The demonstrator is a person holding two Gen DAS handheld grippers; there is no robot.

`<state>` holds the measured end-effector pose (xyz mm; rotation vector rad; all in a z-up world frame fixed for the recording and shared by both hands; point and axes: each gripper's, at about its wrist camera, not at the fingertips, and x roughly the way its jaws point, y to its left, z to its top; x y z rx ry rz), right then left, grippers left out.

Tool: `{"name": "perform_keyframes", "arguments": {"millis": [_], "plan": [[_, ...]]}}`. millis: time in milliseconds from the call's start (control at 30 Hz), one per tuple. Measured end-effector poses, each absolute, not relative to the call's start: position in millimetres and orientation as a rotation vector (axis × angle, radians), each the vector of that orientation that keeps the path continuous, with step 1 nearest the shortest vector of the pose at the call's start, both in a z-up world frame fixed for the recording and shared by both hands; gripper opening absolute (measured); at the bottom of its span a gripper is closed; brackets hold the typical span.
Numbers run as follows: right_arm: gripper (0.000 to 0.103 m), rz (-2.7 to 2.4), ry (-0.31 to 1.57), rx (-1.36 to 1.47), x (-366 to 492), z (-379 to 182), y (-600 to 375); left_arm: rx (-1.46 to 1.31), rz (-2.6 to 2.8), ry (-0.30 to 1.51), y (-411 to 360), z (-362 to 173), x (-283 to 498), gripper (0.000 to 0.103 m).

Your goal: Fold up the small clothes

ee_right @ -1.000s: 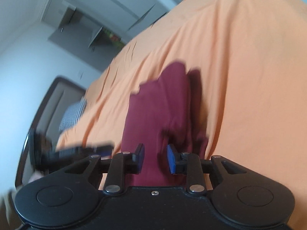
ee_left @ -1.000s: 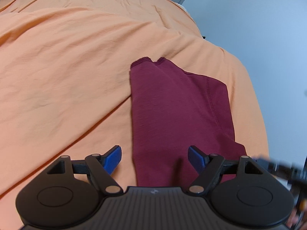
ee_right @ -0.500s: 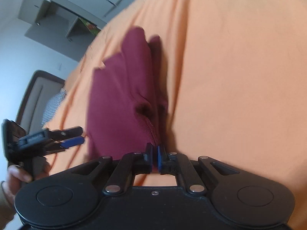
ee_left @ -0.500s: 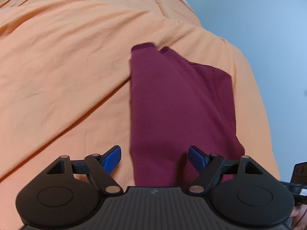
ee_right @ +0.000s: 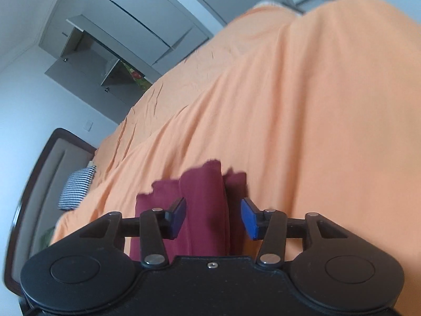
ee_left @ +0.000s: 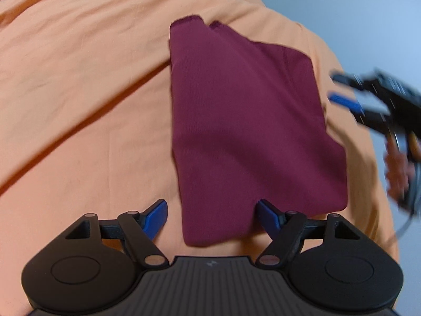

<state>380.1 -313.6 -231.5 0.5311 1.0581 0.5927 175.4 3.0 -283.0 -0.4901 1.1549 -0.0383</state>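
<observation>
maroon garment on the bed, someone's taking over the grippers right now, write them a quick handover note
Left gripper: open, holding nothing, hovering at the near edge of the maroon garment.
Right gripper: open, empty, off the garment's right side.
Garment: lies flat on the orange bedsheet, folded into a narrow panel, with layered edges showing at the far end.
Done: lengthwise fold, judging from the layers.
Left: probably one more fold end to end, then tidy the uneven far corners.

Right gripper (ee_right: 213,217): jaws apart, empty.
Garment (ee_right: 204,210): maroon, folded, between the jaws, lying on bed.
Bed (ee_right: 302,118): orange sheet.
Pillow (ee_right: 76,187): checked, by headboard.
</observation>
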Motion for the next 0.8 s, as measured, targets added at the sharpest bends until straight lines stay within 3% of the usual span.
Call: {"name": "perform_keyframes", "arguments": {"millis": [100, 133, 333, 433, 667, 800], "plan": [[0.035, 0.641, 1.128, 0.513, 406, -250, -297, -0.479, -0.04, 1.152, 2, -289, 173, 0.079], [0.01, 0.673, 1.149, 0.517, 410, -254, -292, -0.475, -0.042, 1.151, 2, -291, 173, 0.079], [0.005, 0.6, 1.101, 0.414, 420, -252, -286, -0.472, -0.05, 1.148, 1, -295, 171, 0.079], [0.01, 0.578, 1.135, 0.293, 414, -267, -275, -0.461, -0.053, 1.154, 0, -298, 171, 0.079], [0.048, 0.605, 1.117, 0.508, 392, -247, -306, -0.482, -0.053, 1.13, 6, -288, 175, 0.079], [0.055, 0.627, 1.149, 0.55, 371, -248, -313, -0.56, -0.035, 1.055, 25, -275, 181, 0.08]]}}
